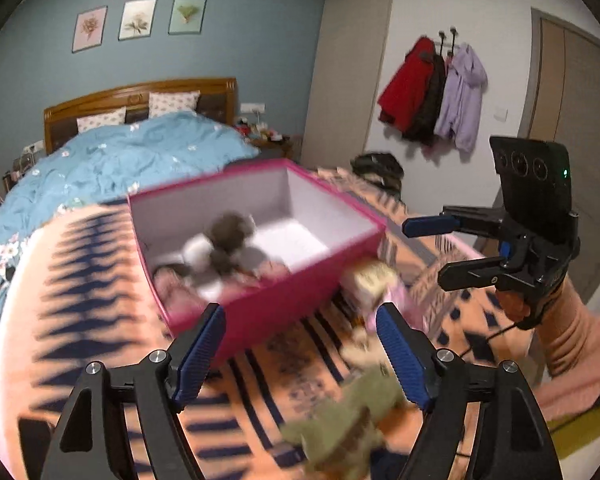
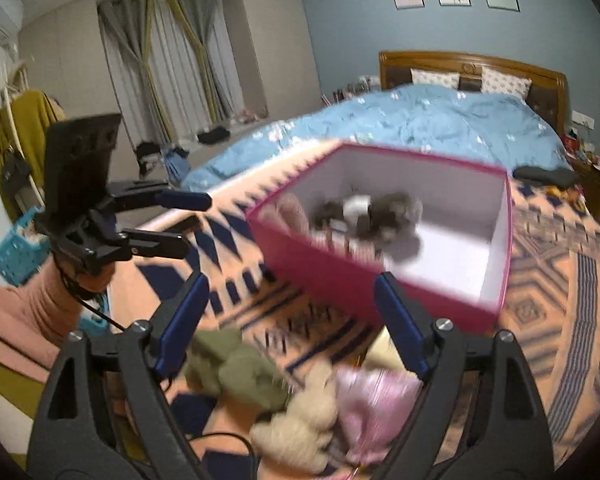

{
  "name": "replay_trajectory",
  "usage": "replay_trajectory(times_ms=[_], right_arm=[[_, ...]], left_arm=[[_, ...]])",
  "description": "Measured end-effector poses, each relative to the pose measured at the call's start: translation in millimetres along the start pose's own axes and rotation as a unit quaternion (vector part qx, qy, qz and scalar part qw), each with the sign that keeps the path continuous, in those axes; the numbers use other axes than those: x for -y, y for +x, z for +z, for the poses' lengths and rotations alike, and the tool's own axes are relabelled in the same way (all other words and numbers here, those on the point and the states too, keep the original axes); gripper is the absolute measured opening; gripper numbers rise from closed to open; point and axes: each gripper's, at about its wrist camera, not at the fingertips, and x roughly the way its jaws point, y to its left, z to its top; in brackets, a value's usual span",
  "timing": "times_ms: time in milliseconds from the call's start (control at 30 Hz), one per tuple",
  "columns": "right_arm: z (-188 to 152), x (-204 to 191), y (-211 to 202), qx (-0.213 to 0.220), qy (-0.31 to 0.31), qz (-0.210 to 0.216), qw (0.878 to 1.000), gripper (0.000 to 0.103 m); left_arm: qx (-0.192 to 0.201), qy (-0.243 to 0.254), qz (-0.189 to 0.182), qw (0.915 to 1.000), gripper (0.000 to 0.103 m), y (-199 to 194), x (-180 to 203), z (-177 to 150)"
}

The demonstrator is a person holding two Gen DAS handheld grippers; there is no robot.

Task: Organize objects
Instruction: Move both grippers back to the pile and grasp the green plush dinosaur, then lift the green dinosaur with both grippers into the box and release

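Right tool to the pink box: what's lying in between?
Only patterned blanket, seen in the right wrist view. The green plush, cream plush and pink toy lie nearer, under the open right tool, short of the pink box.

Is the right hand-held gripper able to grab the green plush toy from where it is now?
Probably yes: the right hand-held gripper is open, and the green plush toy lies uncovered on the blanket just below it.
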Motion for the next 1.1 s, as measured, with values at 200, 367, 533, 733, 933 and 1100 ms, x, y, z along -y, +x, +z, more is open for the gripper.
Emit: replay_trajectory(times_ms=[200,367,533,733,933,1100], right_arm=[[-42,-2,24,-0.046,0.042,0.025,0.998,0.085],[-55,-2,43,-0.064,0.059,0.039,0.995,0.085],[-67,-7,61,-0.087,0.063,0.037,0.994,0.08],[-75,-12,78,-0.109,0.062,0.037,0.992,0.068],[-76,-14,82,-0.107,0.058,0.027,0.992,0.063],[-74,-15,80,-0.103,0.062,0.018,0.993,0.06]], left_arm=[[-0.055,-0.005,-0.008,0.9985,0.079,12,17,-46],[-0.072,-0.033,-0.02,0.9967,0.079,13,18,-69],[-0.087,-0.06,-0.019,0.9942,0.079,19,15,-88],[-0.115,-0.091,-0.017,0.989,0.073,30,11,-104],[-0.118,-0.109,-0.024,0.9867,0.05,37,11,-103],[-0.111,-0.112,-0.023,0.9872,0.05,38,11,-95]])
